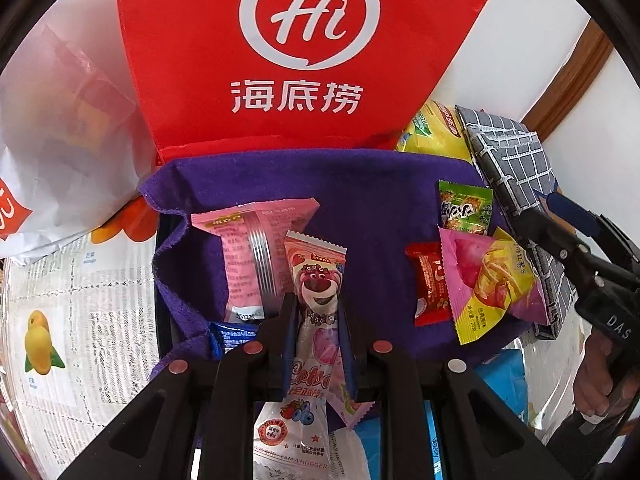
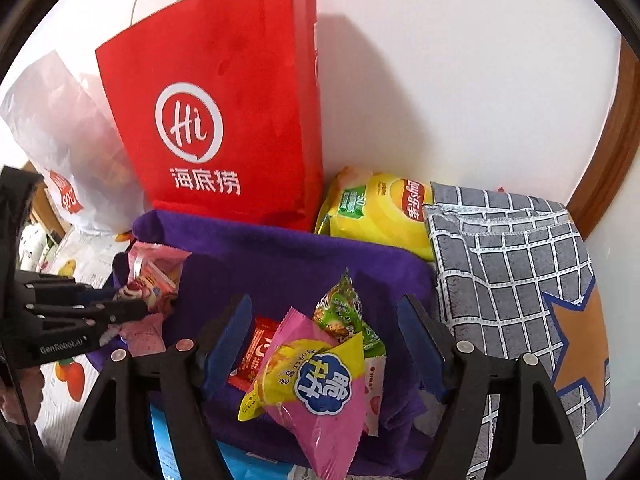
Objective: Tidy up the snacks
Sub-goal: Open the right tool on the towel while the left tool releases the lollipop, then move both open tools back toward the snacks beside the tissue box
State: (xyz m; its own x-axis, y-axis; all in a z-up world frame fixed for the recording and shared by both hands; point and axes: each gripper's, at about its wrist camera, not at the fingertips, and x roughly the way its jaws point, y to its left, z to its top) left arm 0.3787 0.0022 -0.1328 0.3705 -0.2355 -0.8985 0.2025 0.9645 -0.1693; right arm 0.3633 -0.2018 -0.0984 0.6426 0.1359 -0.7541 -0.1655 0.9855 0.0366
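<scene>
My left gripper [image 1: 318,320] is shut on a pink snack packet with a bear print [image 1: 320,280], held over a purple cloth-lined bin [image 1: 360,200]. From the right wrist view, the left gripper [image 2: 138,311] sits at the bin's left end. My right gripper [image 2: 324,340] is open, its blue pads wide apart above a pink-and-yellow chip packet [image 2: 316,384] without touching it. That packet lies on the purple cloth [image 2: 280,256] with a red packet [image 2: 256,352] and a green packet [image 2: 344,312]. A larger pink packet [image 1: 248,248] lies at the left.
A red paper bag [image 2: 224,120] stands behind the bin against the wall, with a white plastic bag [image 2: 60,152] to its left. A yellow chips bag [image 2: 380,208] and a grey checked cloth bag [image 2: 512,272] lie on the right. Printed paper [image 1: 80,300] covers the table.
</scene>
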